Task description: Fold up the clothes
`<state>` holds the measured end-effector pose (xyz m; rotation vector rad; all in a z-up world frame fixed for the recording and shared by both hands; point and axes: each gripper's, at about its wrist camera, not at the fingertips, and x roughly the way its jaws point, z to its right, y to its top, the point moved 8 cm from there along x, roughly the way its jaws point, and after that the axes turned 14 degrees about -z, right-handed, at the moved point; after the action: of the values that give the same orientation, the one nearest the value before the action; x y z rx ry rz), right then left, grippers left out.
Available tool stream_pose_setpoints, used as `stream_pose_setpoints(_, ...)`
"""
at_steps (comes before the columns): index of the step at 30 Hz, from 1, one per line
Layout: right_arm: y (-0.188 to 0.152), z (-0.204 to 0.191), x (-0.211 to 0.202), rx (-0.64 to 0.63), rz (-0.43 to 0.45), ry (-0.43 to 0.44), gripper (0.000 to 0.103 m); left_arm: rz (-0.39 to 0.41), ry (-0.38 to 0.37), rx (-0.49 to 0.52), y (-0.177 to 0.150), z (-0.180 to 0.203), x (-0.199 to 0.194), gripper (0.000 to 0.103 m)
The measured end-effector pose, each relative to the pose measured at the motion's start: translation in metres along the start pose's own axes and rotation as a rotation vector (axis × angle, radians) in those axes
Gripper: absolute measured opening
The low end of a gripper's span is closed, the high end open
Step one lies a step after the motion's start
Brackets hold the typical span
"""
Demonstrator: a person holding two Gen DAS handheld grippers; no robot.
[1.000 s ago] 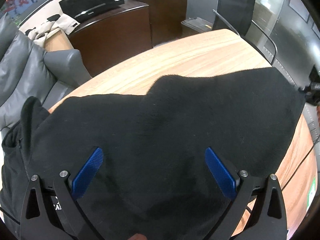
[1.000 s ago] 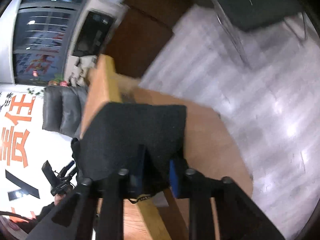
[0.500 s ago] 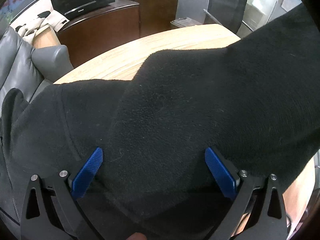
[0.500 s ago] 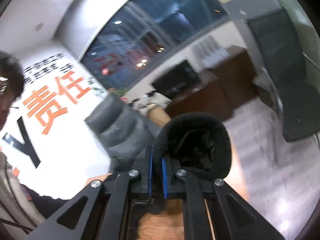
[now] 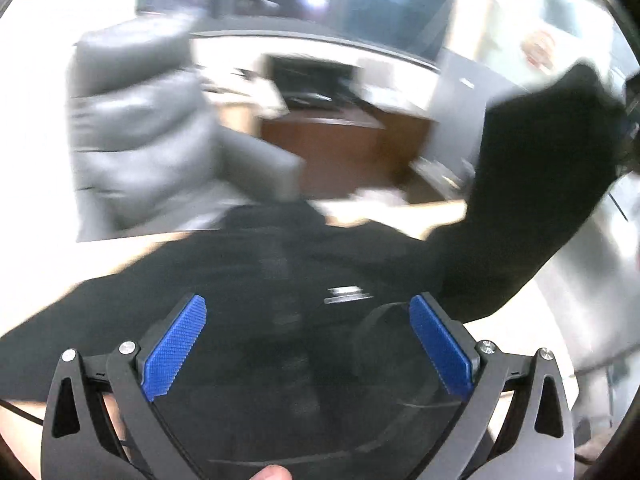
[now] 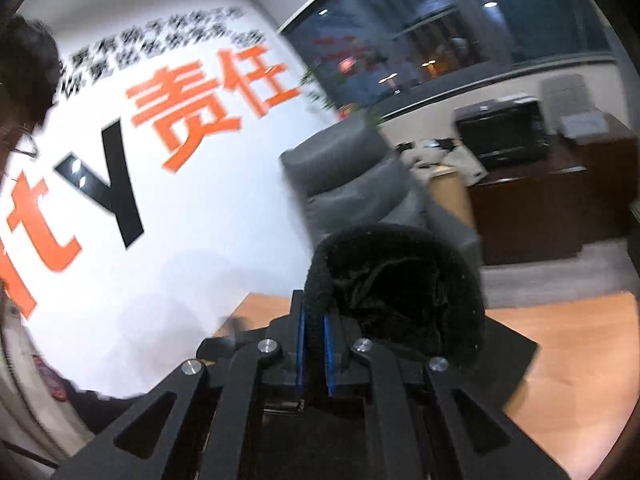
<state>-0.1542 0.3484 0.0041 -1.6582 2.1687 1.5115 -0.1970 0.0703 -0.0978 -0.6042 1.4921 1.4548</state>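
— Over the table (image 6: pixel 568 364), right gripper (image 6: pixel 314 344) clamped tight on the fleece (image 6: pixel 400 280), its edge lifted.
— And the left gripper (image 5: pixel 308 348)?
— Spread wide over the fleece, gripping nothing.

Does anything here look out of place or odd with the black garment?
Nothing is damaged or spilled. The black fleece garment lies unfolded on the wooden table, with one part lifted high by the right gripper, shut on its edge. The left gripper is open.

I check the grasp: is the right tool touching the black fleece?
Touching. Right wrist view shows the right tool shut on the black fleece edge.
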Motion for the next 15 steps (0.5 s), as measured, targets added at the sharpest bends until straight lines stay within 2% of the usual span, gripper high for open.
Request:
stream_pose_setpoints(1, 0.004, -0.005, 0.018, -0.008, -0.015, 0.009, 0.008, 0.025, 0.032, -0.034, -0.004, -0.041, -0.030, 0.103)
stream_pose_setpoints(4, 0.007, -0.029, 0.083, -0.026, -0.075, 0.014, 0.008, 0.064, 0.126, -0.090, -0.021, -0.104, -0.092, 0.103)
stream_pose_setpoints(5, 0.007, -0.036, 0.107, -0.028, -0.099, 0.011, 0.008, 0.054, 0.178, -0.108, -0.029, -0.128, -0.106, 0.103)
stream_pose_setpoints(9, -0.008, -0.054, 0.208, -0.052, -0.214, -0.040, 0.008, 0.063, 0.237, -0.144, -0.052, -0.180, -0.120, 0.103)
stream_pose_setpoints(15, -0.062, -0.064, 0.362, -0.052, -0.402, -0.106, 0.008, 0.012, 0.173, -0.171, -0.093, -0.214, -0.086, 0.103)
